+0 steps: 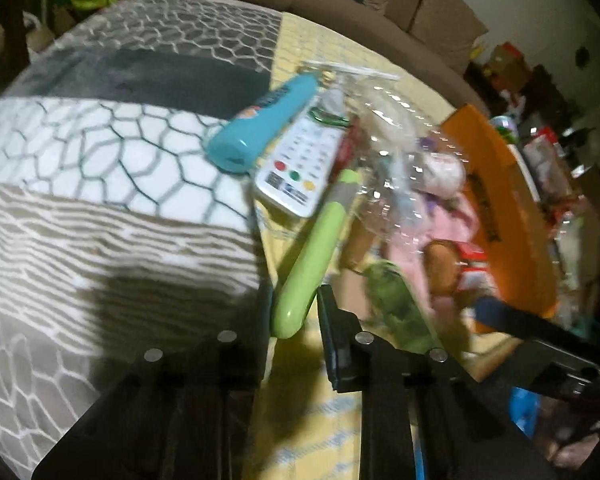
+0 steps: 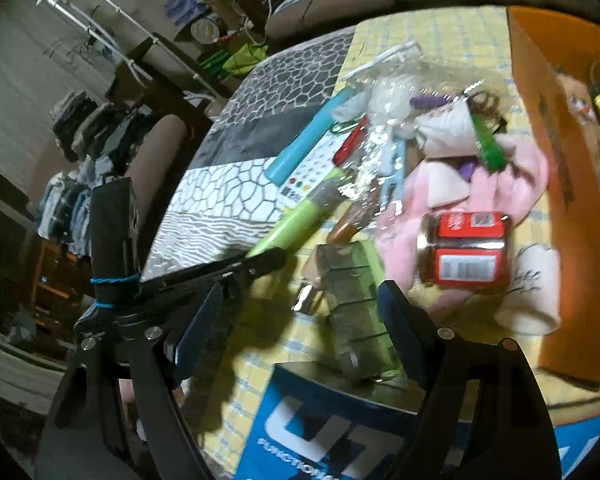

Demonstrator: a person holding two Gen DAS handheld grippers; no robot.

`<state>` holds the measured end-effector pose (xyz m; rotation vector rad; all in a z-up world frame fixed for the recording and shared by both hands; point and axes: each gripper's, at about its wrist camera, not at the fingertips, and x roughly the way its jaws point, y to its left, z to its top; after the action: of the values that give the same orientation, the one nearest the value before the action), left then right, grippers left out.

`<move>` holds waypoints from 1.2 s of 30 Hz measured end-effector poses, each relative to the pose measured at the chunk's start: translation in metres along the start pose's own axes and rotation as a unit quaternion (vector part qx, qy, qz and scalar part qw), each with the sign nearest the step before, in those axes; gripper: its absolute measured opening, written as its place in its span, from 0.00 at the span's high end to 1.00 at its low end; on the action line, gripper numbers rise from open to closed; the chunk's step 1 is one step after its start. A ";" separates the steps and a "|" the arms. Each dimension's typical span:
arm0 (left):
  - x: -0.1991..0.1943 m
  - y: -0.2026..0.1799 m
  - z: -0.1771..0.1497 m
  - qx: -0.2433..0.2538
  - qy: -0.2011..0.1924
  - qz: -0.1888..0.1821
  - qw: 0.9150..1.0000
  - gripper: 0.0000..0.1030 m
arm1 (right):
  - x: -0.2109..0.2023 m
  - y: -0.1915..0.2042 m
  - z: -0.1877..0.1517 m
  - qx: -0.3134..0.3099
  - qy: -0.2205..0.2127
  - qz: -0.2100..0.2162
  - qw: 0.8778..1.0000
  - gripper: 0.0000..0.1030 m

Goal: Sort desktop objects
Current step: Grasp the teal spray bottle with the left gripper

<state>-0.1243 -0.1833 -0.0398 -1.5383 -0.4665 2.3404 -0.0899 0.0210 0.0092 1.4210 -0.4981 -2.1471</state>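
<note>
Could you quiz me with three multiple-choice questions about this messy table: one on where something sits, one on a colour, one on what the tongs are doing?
1. The white remote lies
A. beside the teal case
B. inside the orange box
C. on the sofa

2. The jar has a label that is
A. blue
B. red
C. black

3. The left tongs are
A. far above the table
B. gripping the jar
C. around the end of the green tube

Answers: 1 A, they lie edge to edge; 2 B, red wraps it; 3 C, a finger on either side.
</note>
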 end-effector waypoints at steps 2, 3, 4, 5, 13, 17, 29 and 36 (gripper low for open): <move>0.000 -0.004 -0.003 0.000 0.015 -0.020 1.000 0.83 | 0.006 -0.003 0.001 0.028 0.010 0.028 0.999 0.24; -0.001 -0.005 -0.004 -0.001 0.020 -0.027 0.999 0.84 | 0.010 -0.005 0.002 0.041 0.015 0.038 0.998 0.24; -0.001 -0.006 -0.005 -0.002 0.026 -0.034 0.999 0.84 | 0.015 -0.006 0.004 0.056 0.022 0.049 0.997 0.24; -0.002 -0.007 -0.005 -0.004 0.031 -0.041 0.999 0.85 | 0.021 -0.008 0.007 0.072 0.030 0.054 0.996 0.24; -0.014 -0.005 -0.008 -0.017 0.036 -0.033 0.999 0.84 | 0.051 -0.008 0.034 0.095 0.021 0.029 0.995 0.23; -0.045 0.009 0.010 -0.005 -0.042 0.065 0.997 0.68 | 0.044 0.009 0.045 0.065 0.012 0.021 0.998 0.23; 0.026 0.013 0.086 0.078 -0.041 0.070 0.994 0.48 | 0.003 0.016 0.033 0.033 0.003 0.039 0.999 0.23; 0.050 0.019 0.113 0.080 -0.007 0.044 0.996 0.61 | -0.002 0.008 0.037 0.022 0.009 0.048 0.999 0.23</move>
<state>-0.2485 -0.1913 -0.0467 -1.4979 -0.2121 2.3901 -0.1215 0.0163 0.0294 1.4099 -0.5989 -2.0573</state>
